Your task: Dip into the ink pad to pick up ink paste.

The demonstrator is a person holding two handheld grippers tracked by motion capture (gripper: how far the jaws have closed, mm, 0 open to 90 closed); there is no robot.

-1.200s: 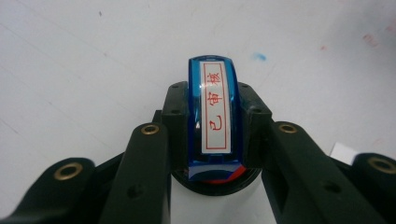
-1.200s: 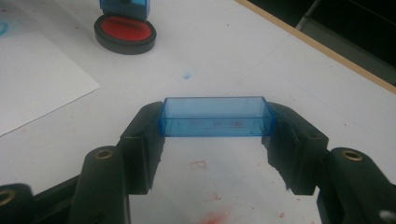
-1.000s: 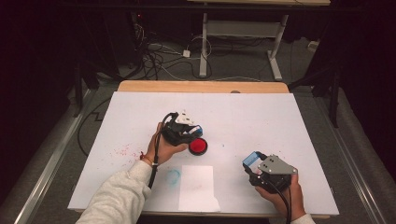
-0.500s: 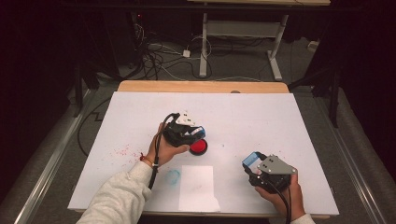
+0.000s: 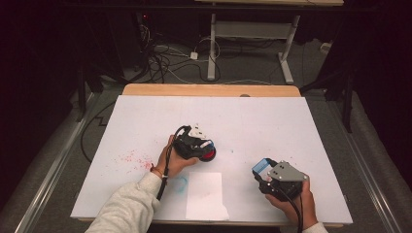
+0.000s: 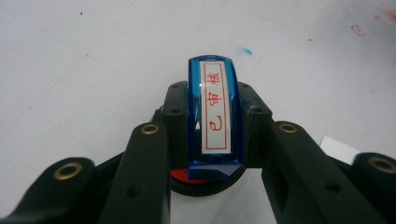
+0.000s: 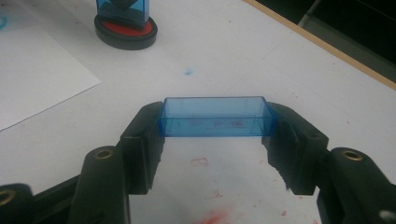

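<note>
blue stamp is clamped between the left gripper jaws, pressed onto the red ink pad below; its cap is pinched by the right gripper, so it's best inked squarely, then lifted straight

High view: fixed overhead, facing forward and down across the whole bench. Left gripper view: close, looking along its jaws at the blue stamp on the red ink pad. Right gripper view: close, low over the bench; it shares that stamp and pad
</note>
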